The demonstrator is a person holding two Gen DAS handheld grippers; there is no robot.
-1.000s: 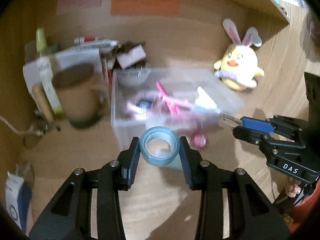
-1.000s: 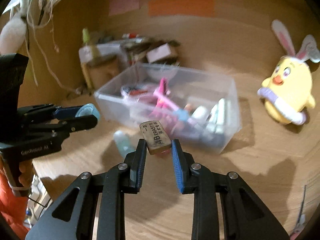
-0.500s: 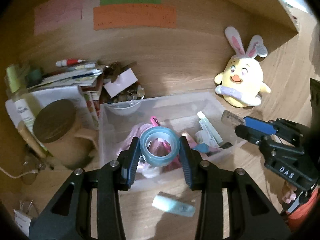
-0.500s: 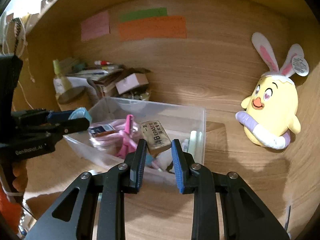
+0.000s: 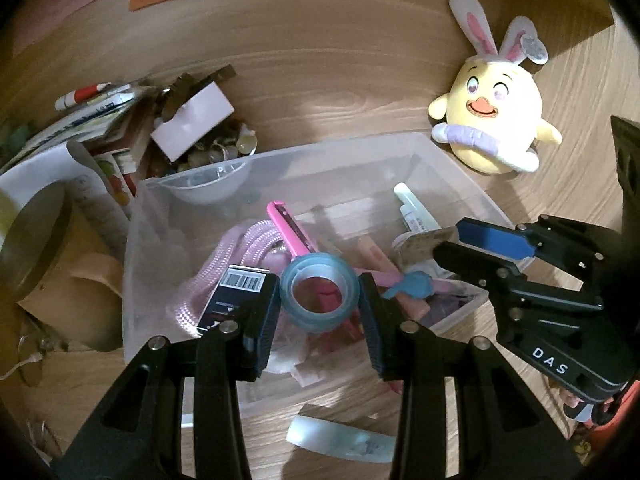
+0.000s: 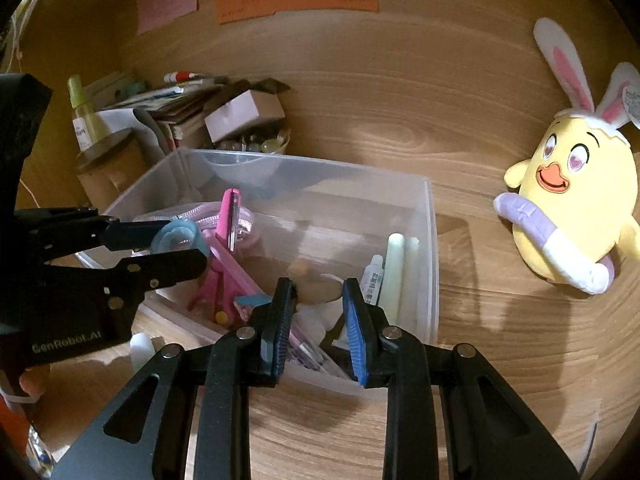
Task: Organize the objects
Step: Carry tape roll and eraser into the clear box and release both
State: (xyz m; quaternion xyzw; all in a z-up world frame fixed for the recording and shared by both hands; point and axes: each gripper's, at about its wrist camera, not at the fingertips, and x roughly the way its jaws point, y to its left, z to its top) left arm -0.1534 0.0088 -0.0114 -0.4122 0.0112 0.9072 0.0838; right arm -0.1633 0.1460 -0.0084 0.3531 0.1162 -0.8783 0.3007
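Grippers, two: left gripper point(image 5: 319, 300) clamped on one tape roll point(image 5: 318, 298); right gripper point(image 6: 318, 312) apart, holding nothing, above one clear bin point(image 6: 430, 240). Eraser point(image 6: 320, 289) blurred.

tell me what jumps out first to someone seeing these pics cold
Probably the yellow chick plush with bunny ears, sitting at the right against the wooden wall. Next, the clear plastic bin in the middle, cluttered with pink and pastel stationery. Over it, the left gripper pinches a blue tape roll, while the right gripper hangs open above the bin's near corner.
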